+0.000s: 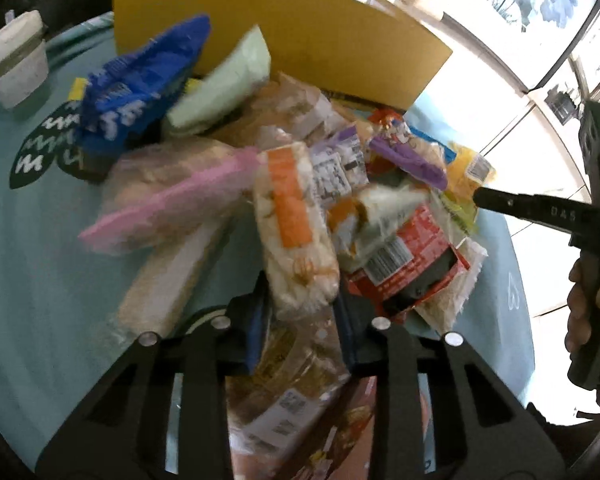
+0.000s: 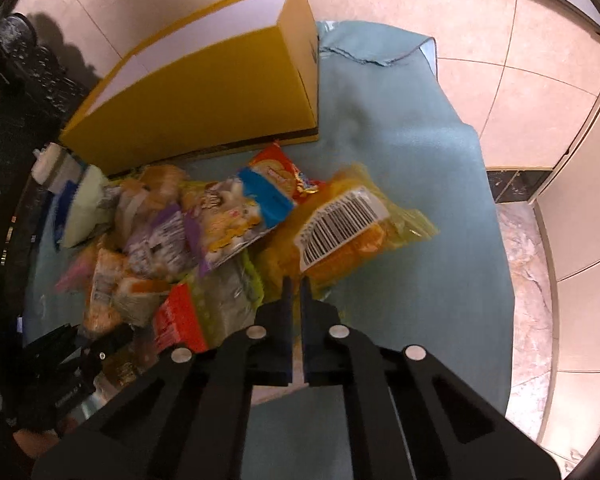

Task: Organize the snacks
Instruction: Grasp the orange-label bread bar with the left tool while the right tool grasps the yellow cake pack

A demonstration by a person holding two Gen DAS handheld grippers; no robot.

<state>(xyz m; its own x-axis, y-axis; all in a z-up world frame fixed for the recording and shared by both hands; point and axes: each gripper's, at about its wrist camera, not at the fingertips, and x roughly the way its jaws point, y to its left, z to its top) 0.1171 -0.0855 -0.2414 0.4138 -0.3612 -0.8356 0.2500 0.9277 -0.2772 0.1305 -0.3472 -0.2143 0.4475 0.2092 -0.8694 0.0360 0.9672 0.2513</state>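
A heap of snack packets lies on a teal cloth in front of an open yellow box. My left gripper is shut on the near end of a clear packet with an orange band, which sticks up out of the heap. My right gripper is shut, its tips at the near edge of a yellow packet with a barcode label. Whether it pinches the film I cannot tell. In the left wrist view the right gripper comes in from the right, a hand behind it.
A blue packet, a pale green one, a pink one and a red one lie in the heap. A white lidded cup stands at the far left. Tiled floor shows past the cloth's right edge.
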